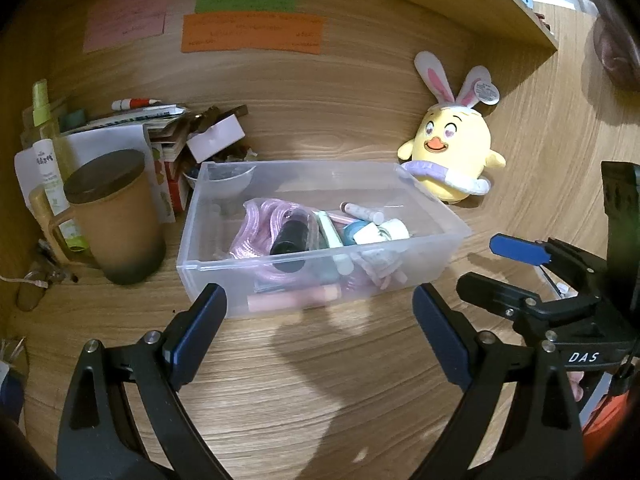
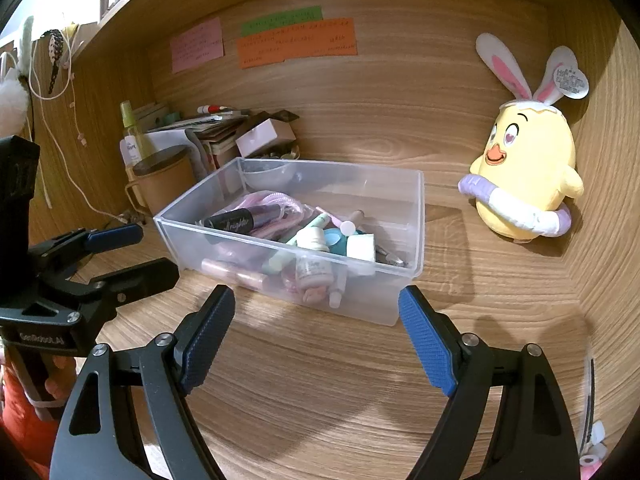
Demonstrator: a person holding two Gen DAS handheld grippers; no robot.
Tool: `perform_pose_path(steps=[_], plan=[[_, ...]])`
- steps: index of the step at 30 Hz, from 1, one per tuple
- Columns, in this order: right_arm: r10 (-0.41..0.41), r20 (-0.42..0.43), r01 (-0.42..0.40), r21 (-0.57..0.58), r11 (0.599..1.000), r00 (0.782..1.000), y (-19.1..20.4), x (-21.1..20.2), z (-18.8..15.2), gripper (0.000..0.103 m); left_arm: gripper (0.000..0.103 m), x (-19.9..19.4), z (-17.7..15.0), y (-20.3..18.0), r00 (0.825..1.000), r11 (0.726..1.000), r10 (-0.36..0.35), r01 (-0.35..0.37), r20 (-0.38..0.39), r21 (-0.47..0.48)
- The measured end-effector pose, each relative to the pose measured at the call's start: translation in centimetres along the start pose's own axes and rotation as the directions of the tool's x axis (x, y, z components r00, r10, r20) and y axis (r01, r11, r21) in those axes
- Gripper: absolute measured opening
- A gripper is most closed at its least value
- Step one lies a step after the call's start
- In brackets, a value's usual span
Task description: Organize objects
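A clear plastic bin (image 1: 436, 254) stands on the wooden desk and holds several small items: a pink cord (image 1: 260, 220), a black tube (image 1: 290, 236), small bottles and a teal cap. It also shows in the right wrist view (image 2: 416, 216). My left gripper (image 1: 320, 332) is open and empty, just in front of the bin's near wall. My right gripper (image 2: 316, 340) is open and empty, also just in front of the bin. Each gripper shows in the other's view, the right one (image 1: 504, 268) beside the bin's right corner and the left one (image 2: 132, 252) beside its left corner.
A yellow chick plush with bunny ears (image 1: 452, 152) leans on the back wall at the right (image 2: 524, 176). A brown lidded mug (image 1: 116, 216), a green spray bottle (image 1: 44, 120) and a pile of papers and boxes (image 1: 168, 128) crowd the left. Sticky notes (image 1: 252, 32) hang on the wall.
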State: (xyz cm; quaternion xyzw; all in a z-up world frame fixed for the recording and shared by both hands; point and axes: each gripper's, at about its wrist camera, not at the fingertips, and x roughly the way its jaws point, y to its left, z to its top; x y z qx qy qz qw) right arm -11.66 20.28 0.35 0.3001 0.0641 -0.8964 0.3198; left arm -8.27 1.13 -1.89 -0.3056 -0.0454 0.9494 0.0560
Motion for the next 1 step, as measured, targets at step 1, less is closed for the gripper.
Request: perform_pose_path(steps=[1], plan=[[0.001,-0.001,-0.001,0.000,1.000,1.000,0.00,0.01,0.00,0.082,0.095,-0.01,0.03,0.02,1.000,1.000,-0.002,0.002,0.000,-0.003]])
